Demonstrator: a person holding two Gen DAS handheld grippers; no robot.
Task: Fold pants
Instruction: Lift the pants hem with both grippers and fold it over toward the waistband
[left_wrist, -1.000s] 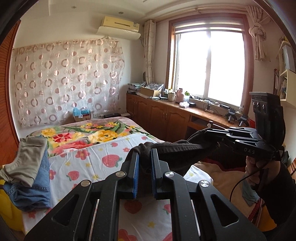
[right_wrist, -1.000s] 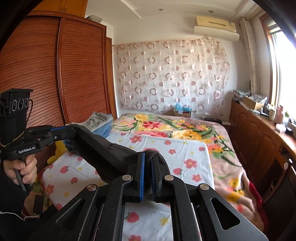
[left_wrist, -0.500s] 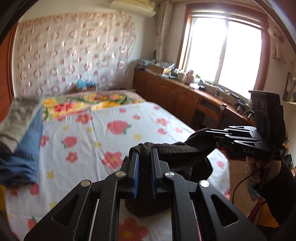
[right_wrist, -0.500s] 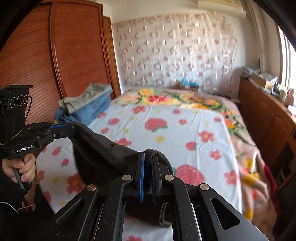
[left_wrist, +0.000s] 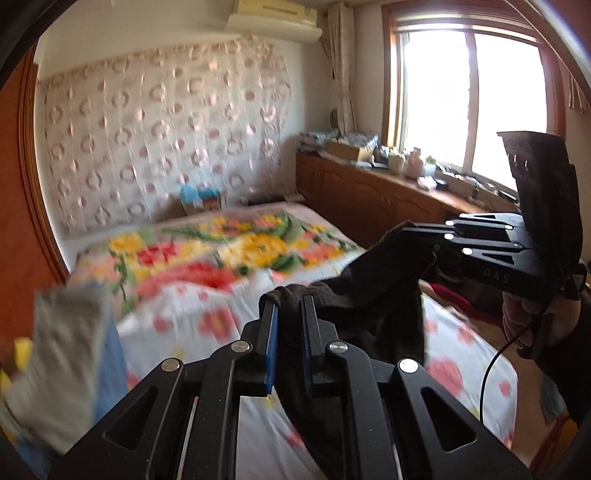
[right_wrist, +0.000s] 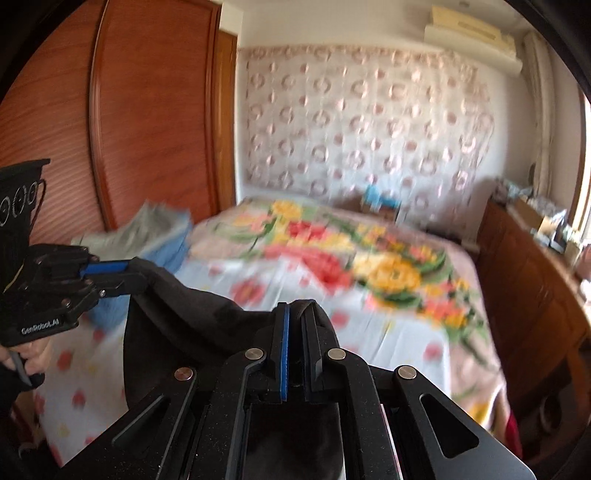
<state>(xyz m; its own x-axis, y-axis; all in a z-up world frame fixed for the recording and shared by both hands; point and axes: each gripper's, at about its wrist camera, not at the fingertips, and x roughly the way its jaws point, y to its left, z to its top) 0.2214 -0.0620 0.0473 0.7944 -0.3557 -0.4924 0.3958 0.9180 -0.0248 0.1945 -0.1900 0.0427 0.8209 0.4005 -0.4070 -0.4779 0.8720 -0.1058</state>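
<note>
Dark pants hang in the air over the bed, stretched between my two grippers. My left gripper is shut on one end of the cloth, which bunches over its fingertips and drops below. My right gripper is shut on the other end, with dark pants sagging to its left. In the left wrist view the right gripper shows at the right, held by a hand. In the right wrist view the left gripper shows at the left edge, pinching the cloth.
The bed has a white strawberry-print sheet and a flowered blanket farther back. Folded clothes are stacked at its left side by a wooden wardrobe. A low wooden cabinet runs under the window on the right.
Both grippers swept across the bed with the pants still held between them. The view is now motion-blurred and the clothes stack sits closer in the left wrist view.
</note>
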